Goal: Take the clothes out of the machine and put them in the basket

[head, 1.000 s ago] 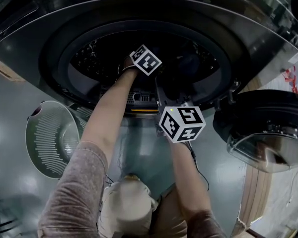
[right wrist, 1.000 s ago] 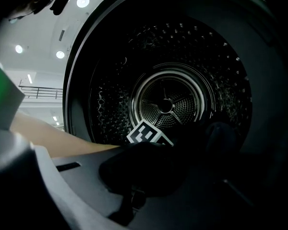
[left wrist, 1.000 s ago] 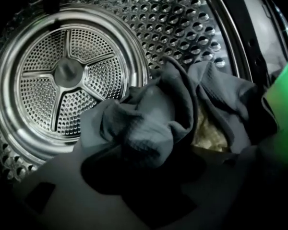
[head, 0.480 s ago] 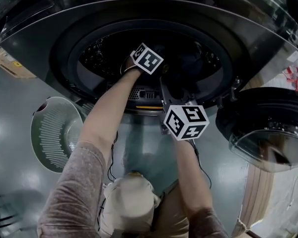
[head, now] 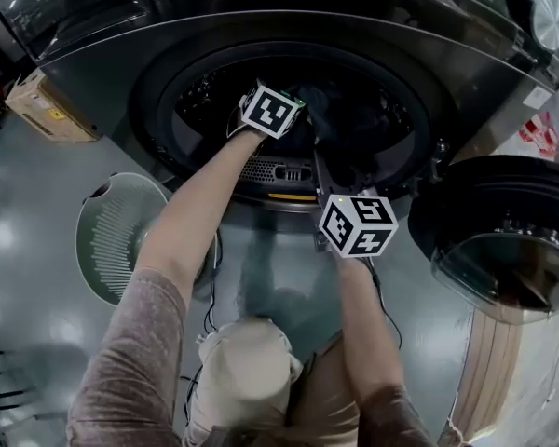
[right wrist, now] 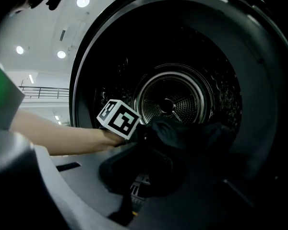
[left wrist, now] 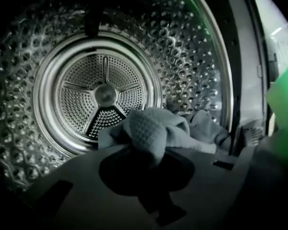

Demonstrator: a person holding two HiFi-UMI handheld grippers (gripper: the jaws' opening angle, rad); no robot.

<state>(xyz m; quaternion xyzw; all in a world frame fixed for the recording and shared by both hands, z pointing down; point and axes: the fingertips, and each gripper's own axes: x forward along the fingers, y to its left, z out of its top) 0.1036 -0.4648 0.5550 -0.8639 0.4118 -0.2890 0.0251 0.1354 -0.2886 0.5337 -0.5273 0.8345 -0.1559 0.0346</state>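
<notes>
Clothes [left wrist: 153,131] not yet out of the machine: bunched low at the front of the perforated steel drum [left wrist: 105,95], pale blue and waffle-textured in the left gripper view, dark in the other two views. Left gripper [head: 298,110] reaching through the round opening into the drum mouth and tipped somewhat downward, jaws just closed in and now clamped on a raised fold of that cloth, the rest trailing off to the right toward the door seal. Right gripper [head: 331,168] held just outside the lower edge of the opening, near level and aimed into the drum, jaws pressed together with nothing seen between them. In the right gripper view, left forearm and marker cube just beside a dark hump of fabric at the lip of the opening. Door [head: 498,240] swung wide open at the right of the head view, its glass bowl facing up. Basket [head: 112,250], pale with slotted walls, standing on the glossy grey floor [head: 19,277] left of the machine, well apart from both grippers. Cardboard box [head: 42,105] on the floor farther left, close against the machine's side.
</notes>
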